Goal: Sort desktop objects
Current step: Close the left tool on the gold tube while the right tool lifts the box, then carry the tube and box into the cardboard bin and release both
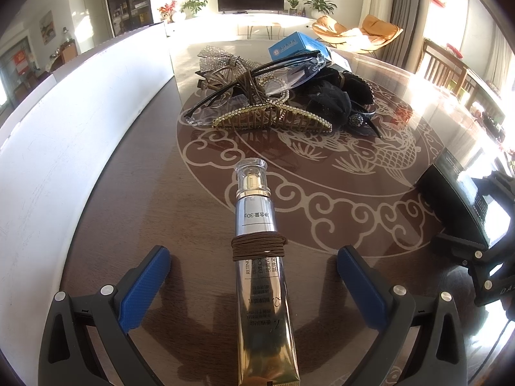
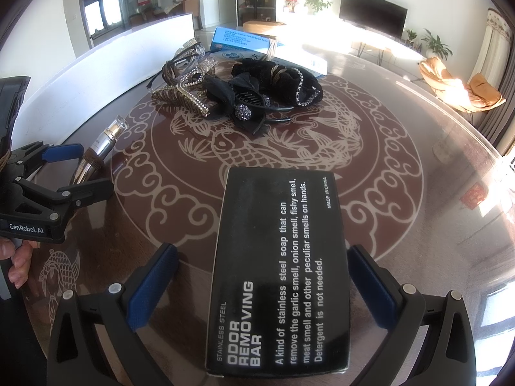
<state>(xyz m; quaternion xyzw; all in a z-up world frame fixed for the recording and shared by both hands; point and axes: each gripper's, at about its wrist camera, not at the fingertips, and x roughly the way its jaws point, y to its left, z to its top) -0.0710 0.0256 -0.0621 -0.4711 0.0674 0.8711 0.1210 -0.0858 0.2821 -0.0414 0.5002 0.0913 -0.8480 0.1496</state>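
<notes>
A silver-and-gold cream tube (image 1: 257,251) with a brown hair band wound round it lies on the patterned table (image 1: 354,199). It points away between the spread blue-padded fingers of my left gripper (image 1: 254,254), which is open and clear of it on both sides. A black box (image 2: 276,267) printed "Odor Removing Bar" lies flat between the fingers of my right gripper (image 2: 264,251), also open with a gap on each side. In the right wrist view the left gripper (image 2: 84,170) straddles the tube (image 2: 106,138) at the left. The black box (image 1: 457,189) shows at the right edge of the left wrist view.
Further back sits a pile: a gold claw clip (image 1: 273,119), glasses (image 1: 257,87), a black flower clip (image 2: 238,103), a black scrunchie (image 2: 289,83) and blue boxes (image 2: 238,40). A long white wall (image 1: 64,144) runs along the left. A person's hand (image 2: 16,257) holds the left gripper.
</notes>
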